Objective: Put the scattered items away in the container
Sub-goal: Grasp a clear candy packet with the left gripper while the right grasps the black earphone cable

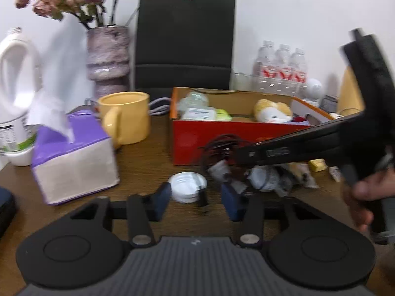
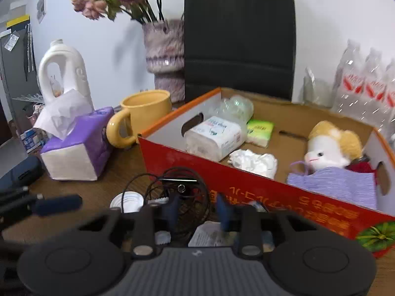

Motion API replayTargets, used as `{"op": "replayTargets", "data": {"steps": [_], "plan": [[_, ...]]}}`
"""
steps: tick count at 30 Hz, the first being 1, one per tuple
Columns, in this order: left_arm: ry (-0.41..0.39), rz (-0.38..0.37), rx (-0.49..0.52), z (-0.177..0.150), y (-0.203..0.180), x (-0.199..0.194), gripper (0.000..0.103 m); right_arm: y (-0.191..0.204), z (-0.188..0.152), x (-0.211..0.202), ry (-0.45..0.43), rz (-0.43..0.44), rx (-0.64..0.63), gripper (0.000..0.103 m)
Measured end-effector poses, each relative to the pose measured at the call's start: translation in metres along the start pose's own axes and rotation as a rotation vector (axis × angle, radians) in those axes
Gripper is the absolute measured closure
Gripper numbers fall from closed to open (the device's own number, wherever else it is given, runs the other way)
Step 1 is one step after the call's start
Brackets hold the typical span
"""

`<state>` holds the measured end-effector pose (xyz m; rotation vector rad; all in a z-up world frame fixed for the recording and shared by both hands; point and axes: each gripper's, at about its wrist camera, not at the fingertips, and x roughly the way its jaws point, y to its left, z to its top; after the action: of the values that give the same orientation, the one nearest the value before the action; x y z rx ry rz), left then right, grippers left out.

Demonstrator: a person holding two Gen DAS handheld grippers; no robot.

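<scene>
The right hand-held gripper [image 2: 196,208] pinches a blurred black cable coil [image 2: 182,192]; left hand-held gripper [image 1: 196,199] spread wide.

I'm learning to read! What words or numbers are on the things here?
No text here is clear enough to quote.
Red cardboard box: orange characters on the front, upside down and blurred, unreadable.
Wipes pack: blue print, too blurred.
Green packet: print too blurred.
Water bottles: red labels, too small.
White jug: small-print label, too small.
</scene>
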<state>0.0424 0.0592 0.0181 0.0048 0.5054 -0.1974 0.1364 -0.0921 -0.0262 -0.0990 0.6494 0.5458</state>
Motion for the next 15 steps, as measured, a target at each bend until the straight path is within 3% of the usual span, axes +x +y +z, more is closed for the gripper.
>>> {"op": "replayTargets", "data": {"steps": [2, 5, 12, 15], "plan": [[-0.007, -0.043, -0.016, 0.006, -0.006, 0.004, 0.069, -0.006, 0.000, 0.005, 0.021, 0.014, 0.023, 0.088], [0.006, -0.082, -0.009, 0.012, -0.018, 0.017, 0.069, -0.015, -0.002, 0.004, 0.020, 0.056, 0.077, 0.089], [0.156, -0.031, -0.047, 0.018, -0.027, 0.060, 0.069, -0.030, -0.009, 0.004, 0.021, 0.108, 0.154, 0.092], [0.162, -0.019, -0.052, 0.017, -0.026, 0.064, 0.074, -0.032, -0.012, 0.003, 0.016, 0.124, 0.158, 0.092]]}}
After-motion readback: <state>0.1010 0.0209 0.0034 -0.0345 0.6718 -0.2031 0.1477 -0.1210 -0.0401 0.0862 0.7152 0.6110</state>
